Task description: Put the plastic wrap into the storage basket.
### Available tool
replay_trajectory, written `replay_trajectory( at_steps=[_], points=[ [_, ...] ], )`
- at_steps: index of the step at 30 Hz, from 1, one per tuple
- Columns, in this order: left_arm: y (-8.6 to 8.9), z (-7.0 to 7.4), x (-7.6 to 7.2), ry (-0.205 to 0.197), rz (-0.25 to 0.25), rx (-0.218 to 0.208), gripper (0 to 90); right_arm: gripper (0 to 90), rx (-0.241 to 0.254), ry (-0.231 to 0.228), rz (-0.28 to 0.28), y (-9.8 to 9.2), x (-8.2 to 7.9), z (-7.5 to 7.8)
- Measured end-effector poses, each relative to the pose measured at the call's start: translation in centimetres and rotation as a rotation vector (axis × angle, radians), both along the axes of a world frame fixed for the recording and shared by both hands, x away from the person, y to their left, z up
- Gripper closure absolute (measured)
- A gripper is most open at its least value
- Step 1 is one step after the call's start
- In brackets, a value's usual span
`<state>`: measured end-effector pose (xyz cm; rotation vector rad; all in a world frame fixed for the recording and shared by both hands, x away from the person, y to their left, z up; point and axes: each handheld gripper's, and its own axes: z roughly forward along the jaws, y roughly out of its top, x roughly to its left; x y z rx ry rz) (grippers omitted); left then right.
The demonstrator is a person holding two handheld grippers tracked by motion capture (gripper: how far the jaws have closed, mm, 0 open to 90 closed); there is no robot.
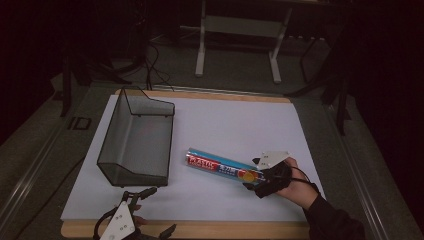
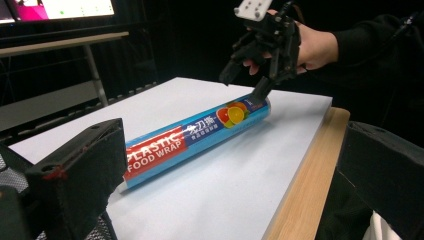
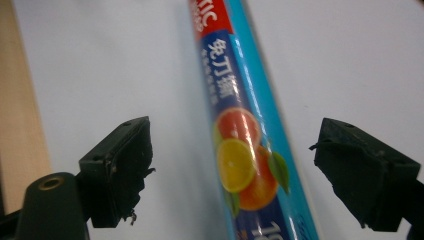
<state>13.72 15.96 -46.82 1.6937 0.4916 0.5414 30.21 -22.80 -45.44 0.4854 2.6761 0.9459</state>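
Right gripper view: plastic food wrap roll lies on the white sheet, running straight up the picture between the two black jaws. Both jaws stand clear of it, a gap of sheet showing on either side. So the right gripper is spread around the roll's fruit-printed end, pads not pressing. Long axis of the roll runs along the line of sight, crosswise to the line on which the jaws close; that looks like the correct setup for pinching across its width.

High view: roll lies on the sheet at a slant, red-label end toward the wire mesh basket, fruit end away from it. Right gripper sits at that far end, hand behind it. Roll and basket are apart, with bare sheet between them.

Left gripper is on the near side of the basket, just beside its front wall, well apart from the roll. Left gripper view: its jaws stand wide with nothing between them; the roll lies beyond, the right gripper hanging over the far end.

Judgement: the right hand is much the nearer. The next move should be to close across the roll, then carry it toward the basket.
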Motion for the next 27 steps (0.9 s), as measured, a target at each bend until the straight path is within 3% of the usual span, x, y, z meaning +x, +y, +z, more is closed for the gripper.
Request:
replay_trajectory(
  at_steps=[16,24,27],
  points=[
    [0.0,0.0,0.0,-0.001,-0.006,-0.002,0.5,15.2,-0.092,0.081,0.042,2.3,2.4,0.0],
    [0.0,0.0,-0.1,-0.002,-0.009,0.004,0.5,15.7,-0.181,0.130,0.072,4.2,3.7,-0.2],
    [0.0,0.0,0.0,0.002,-0.011,-0.004,0.5,15.7,-0.194,0.131,0.076,4.5,3.9,-0.3]
  ],
)
